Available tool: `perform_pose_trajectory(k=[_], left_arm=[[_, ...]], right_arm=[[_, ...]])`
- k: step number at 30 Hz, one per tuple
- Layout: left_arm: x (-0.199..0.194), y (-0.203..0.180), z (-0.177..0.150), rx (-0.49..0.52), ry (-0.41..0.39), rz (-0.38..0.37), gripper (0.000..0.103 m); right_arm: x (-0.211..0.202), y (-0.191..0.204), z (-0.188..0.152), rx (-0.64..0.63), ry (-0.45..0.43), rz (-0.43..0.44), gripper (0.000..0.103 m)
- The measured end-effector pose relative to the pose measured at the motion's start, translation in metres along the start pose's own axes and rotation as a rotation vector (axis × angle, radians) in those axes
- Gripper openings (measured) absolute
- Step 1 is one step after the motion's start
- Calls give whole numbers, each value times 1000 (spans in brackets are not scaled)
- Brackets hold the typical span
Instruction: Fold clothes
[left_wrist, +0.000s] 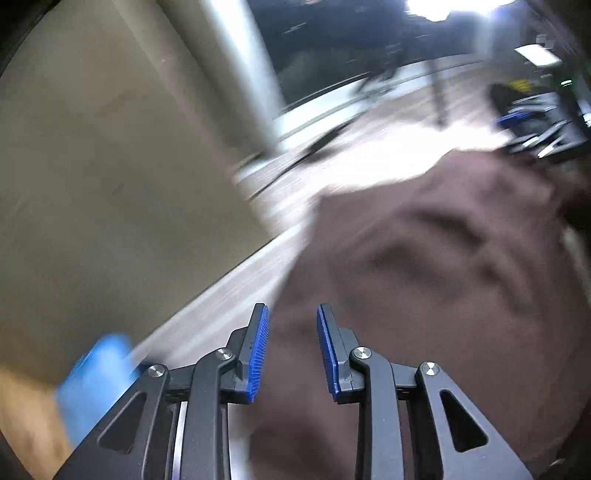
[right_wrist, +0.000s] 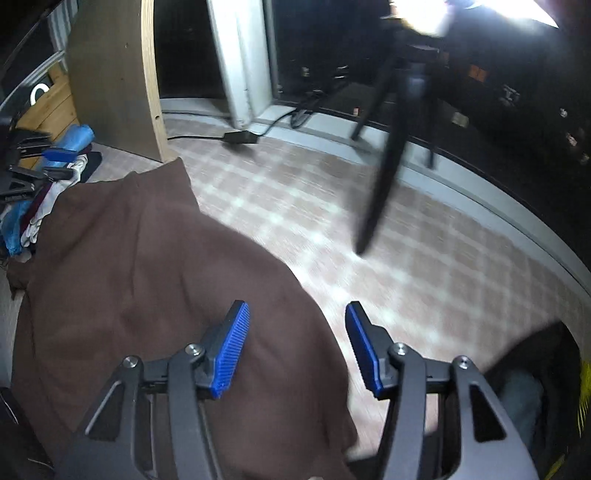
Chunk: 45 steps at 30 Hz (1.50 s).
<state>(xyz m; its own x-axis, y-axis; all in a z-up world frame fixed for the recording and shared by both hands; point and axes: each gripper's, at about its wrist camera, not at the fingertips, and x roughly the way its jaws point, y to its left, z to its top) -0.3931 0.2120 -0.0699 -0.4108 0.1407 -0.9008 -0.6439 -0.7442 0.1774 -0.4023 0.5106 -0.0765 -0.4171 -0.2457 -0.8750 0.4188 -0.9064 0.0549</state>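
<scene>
**Both jaws gaping over a brown garment on the floor**

Nearest the lens in each wrist view are blue-padded fingers standing apart with nothing between them. The left gripper (left_wrist: 291, 350) has a moderate gap; the right gripper (right_wrist: 297, 347) is spread wider.

The brown garment (right_wrist: 147, 266) lies rumpled on the checked floor (right_wrist: 369, 240). In the right wrist view it fills the lower left of the frame, running from the bottom edge up toward the wooden panel (right_wrist: 110, 74) at upper left; its right-hand edge slants down and passes between the right gripper's fingers, so the left finger hangs over cloth and the right finger over bare floor. In the heavily blurred left wrist view the cloth spreads from under the jaws to the right of the frame, its left border just beside the left finger.

Each gripper thus sits at one border of the cloth. Whether it is already part-folded cannot be told. A black tripod leg (right_wrist: 384, 166) stands beyond, well clear of it.
</scene>
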Motion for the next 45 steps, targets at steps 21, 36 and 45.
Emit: perform_pose_trajectory(k=[21, 36, 45], left_arm=[[39, -22, 65, 40, 14, -181, 27], [34, -24, 67, 56, 20, -176, 28], [34, -73, 72, 247, 50, -203, 36]], right_arm=[[11, 25, 2, -11, -64, 69, 45], [-15, 86, -32, -246, -258, 5, 7], [8, 170, -104, -560, -208, -191, 7]])
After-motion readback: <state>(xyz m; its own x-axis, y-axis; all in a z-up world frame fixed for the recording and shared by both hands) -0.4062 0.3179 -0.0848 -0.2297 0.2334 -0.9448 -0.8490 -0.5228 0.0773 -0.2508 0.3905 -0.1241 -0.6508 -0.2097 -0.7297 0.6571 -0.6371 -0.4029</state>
